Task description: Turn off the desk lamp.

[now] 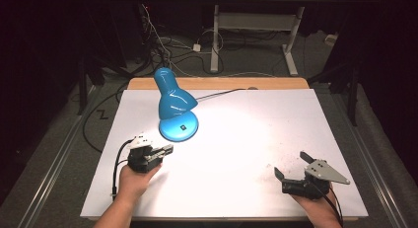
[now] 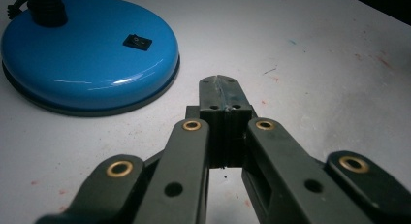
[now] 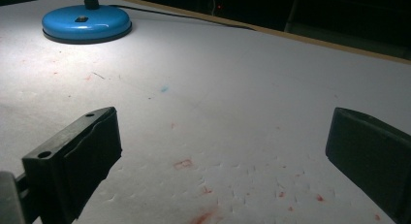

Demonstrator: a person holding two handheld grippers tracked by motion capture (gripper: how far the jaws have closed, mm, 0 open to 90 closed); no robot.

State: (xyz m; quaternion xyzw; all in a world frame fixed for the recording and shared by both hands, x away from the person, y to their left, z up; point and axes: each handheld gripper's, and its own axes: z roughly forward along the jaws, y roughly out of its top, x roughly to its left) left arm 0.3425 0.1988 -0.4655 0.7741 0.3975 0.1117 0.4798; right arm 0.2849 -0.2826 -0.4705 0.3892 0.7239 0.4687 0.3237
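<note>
Blue lamp (image 1: pixel 178 109) just beyond the closed left tool (image 1: pixel 166 150)

We see our right gripper (image 3: pixel 220 156) with its jaws wide apart, nothing between them, over the white table (image 3: pixel 242 88) (flecked with red marks). Far off at upper left stands the blue lamp base (image 3: pixel 86 23), its cord (image 3: pixel 184 18) trailing right.

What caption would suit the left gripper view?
Shut left gripper pointing beside the blue lamp base and its black switch on the white table.
</note>
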